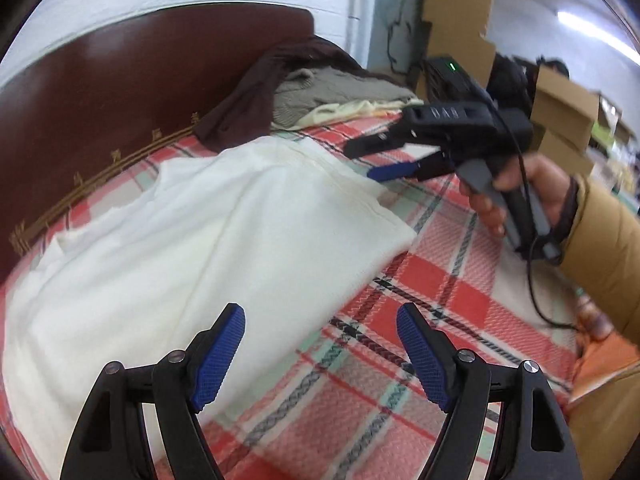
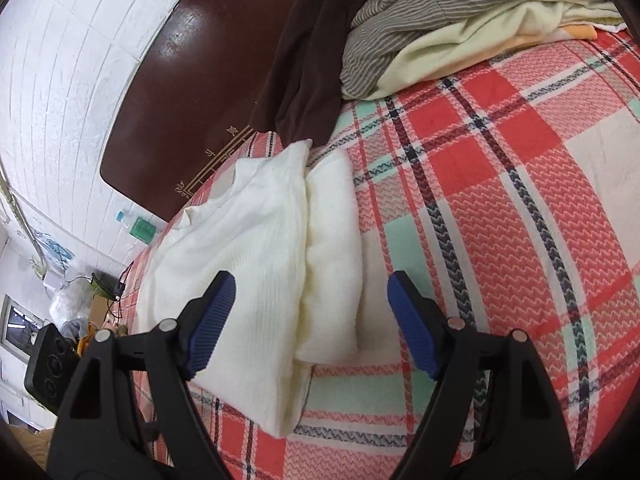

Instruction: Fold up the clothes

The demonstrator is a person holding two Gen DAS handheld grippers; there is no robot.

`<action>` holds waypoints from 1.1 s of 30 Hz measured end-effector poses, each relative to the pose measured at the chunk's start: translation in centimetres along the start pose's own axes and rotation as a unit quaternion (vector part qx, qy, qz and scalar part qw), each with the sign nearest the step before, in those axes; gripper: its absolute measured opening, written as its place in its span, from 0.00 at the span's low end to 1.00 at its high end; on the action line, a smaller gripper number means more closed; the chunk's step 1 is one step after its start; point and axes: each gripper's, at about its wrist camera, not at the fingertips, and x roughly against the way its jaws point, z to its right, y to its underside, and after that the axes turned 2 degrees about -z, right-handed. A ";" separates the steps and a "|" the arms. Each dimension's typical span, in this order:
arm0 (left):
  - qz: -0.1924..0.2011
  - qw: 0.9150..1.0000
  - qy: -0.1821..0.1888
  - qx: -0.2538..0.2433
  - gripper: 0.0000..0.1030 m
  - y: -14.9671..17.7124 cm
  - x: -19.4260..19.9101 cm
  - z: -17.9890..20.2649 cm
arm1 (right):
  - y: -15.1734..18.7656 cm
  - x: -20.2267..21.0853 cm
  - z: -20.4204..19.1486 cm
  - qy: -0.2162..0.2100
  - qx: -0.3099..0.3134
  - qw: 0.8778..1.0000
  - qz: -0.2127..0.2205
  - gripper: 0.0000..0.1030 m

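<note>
A white knit garment [image 1: 192, 232] lies partly folded on the plaid bed cover [image 1: 440, 264]; it also shows in the right wrist view [image 2: 280, 248]. My left gripper [image 1: 320, 356] is open and empty, just above the garment's near edge. My right gripper [image 2: 310, 322] is open and empty, hovering over the garment's folded end. In the left wrist view the right gripper [image 1: 366, 160] hangs above the garment's far corner, held by a hand in a tan sleeve.
A pile of clothes, brown [image 2: 312, 64], grey striped [image 2: 420, 12] and cream [image 2: 480, 40], lies at the head of the bed against the dark wooden headboard [image 2: 192, 80]. Cardboard boxes [image 1: 560, 104] stand beyond the bed. A white brick wall [image 2: 60, 80] is at left.
</note>
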 end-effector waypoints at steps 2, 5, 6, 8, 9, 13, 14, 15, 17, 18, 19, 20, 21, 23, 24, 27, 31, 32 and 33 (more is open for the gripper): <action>-0.006 1.000 -0.010 -0.010 0.78 -0.3 -1.0 0.9 | -0.5 -0.7 0.1 -0.008 0.002 1.000 -0.005 0.77; -0.020 0.998 -0.039 -0.040 0.78 -1.1 -2.7 2.4 | -1.2 -1.4 -0.1 -0.017 0.013 1.000 -0.011 0.77; -0.026 0.997 -0.049 -0.049 0.78 -1.4 -3.3 2.7 | -1.4 -1.7 -0.1 -0.021 0.014 1.000 -0.012 0.77; -0.038 0.995 -0.067 -0.069 0.78 -1.9 -4.6 3.3 | -1.7 -2.1 0.0 -0.033 0.014 0.999 -0.014 0.77; -0.042 0.994 -0.073 -0.076 0.78 -2.0 -5.2 3.5 | -1.9 -2.3 0.1 -0.039 0.015 0.999 -0.014 0.77; -0.042 0.994 -0.071 -0.075 0.82 -2.7 -6.3 3.1 | -2.6 -3.1 0.2 -0.059 0.019 0.998 -0.013 0.77; -0.042 0.994 -0.070 -0.073 0.82 -2.9 -6.5 2.9 | -2.7 -3.3 0.1 -0.062 0.022 0.998 -0.013 0.77; -0.041 0.994 -0.072 -0.071 0.82 -3.0 -6.6 2.8 | -2.9 -3.6 0.0 -0.065 0.026 0.997 -0.014 0.77; -0.039 0.993 -0.078 -0.073 0.82 -3.1 -6.7 2.9 | -3.3 -4.2 -0.2 -0.066 0.031 0.997 -0.018 0.77; -0.038 0.993 -0.081 -0.073 0.82 -3.1 -6.7 3.0 | -3.5 -4.5 -0.4 -0.069 0.033 0.997 -0.020 0.77; -0.036 0.993 -0.083 -0.072 0.82 -3.1 -6.7 3.1 | -3.6 -4.8 -0.6 -0.071 0.036 0.997 -0.023 0.77; -0.034 0.993 -0.085 -0.071 0.82 -3.0 -6.6 3.1 | -3.8 -5.1 -0.8 -0.070 0.041 0.996 -0.026 0.77; -0.033 0.993 -0.086 -0.069 0.82 -3.0 -6.6 3.1 | -3.8 -5.3 -1.0 -0.068 0.047 0.996 -0.029 0.77; -0.030 0.994 -0.083 -0.061 0.80 -2.9 -6.4 2.9 | -3.9 -5.7 -1.3 -0.065 0.057 0.996 -0.034 0.77; -0.029 0.994 -0.083 -0.057 0.79 -2.8 -6.2 2.9 | -4.0 -5.8 -1.3 -0.064 0.056 0.996 -0.040 0.73; -0.027 0.995 -0.089 -0.044 0.74 -2.6 -5.9 2.8 | -3.9 -6.8 -0.5 -0.071 0.035 0.994 -0.069 0.21; -0.020 0.995 -0.093 -0.018 0.63 -2.4 -5.3 2.2 | -3.8 -6.9 -0.1 -0.082 0.018 0.994 -0.077 0.19; -0.017 0.996 -0.091 -0.011 0.60 -2.4 -5.3 1.9 | -3.9 -6.8 -0.2 -0.084 0.014 0.993 -0.077 0.19; -0.014 0.996 -0.090 -0.001 0.50 -2.4 -5.1 1.5 | -3.9 -6.7 -0.3 -0.090 0.008 0.993 -0.075 0.18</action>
